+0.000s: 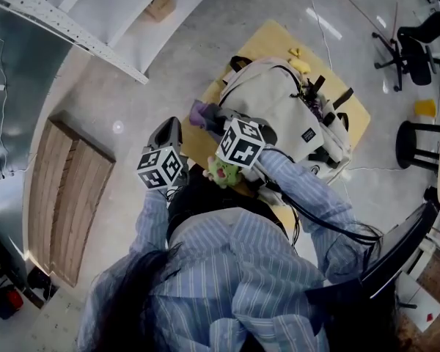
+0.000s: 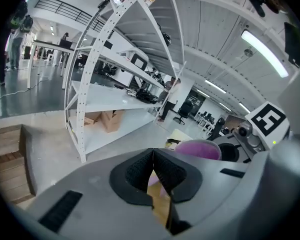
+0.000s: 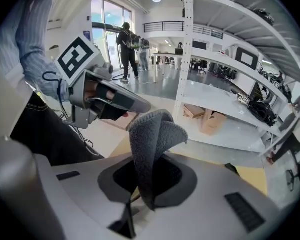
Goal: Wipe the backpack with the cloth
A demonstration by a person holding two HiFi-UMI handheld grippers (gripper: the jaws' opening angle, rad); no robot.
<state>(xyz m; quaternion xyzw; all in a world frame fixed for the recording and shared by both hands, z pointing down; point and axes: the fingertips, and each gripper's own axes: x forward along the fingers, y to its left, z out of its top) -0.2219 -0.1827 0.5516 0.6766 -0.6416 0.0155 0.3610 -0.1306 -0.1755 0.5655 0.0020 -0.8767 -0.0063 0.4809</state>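
A beige backpack (image 1: 279, 97) lies on a small yellow table (image 1: 356, 116) in the head view. My right gripper (image 1: 210, 116) hovers at the backpack's near left edge, shut on a fuzzy cloth (image 1: 198, 111) that looks purple here. In the right gripper view the cloth (image 3: 152, 134) looks grey and stands folded up out of the right gripper (image 3: 145, 181). My left gripper (image 1: 173, 126) is held left of the table, off the backpack. Its jaws meet in the left gripper view, where the left gripper (image 2: 153, 166) holds nothing and the cloth (image 2: 195, 148) shows beyond it.
A white metal shelving rack (image 1: 95, 42) with cardboard boxes (image 2: 107, 119) stands to the left. A wooden pallet (image 1: 62, 196) lies on the floor. An office chair (image 1: 414, 46) and a stool (image 1: 418, 141) are at the right. A small green item (image 1: 221, 171) sits near my body.
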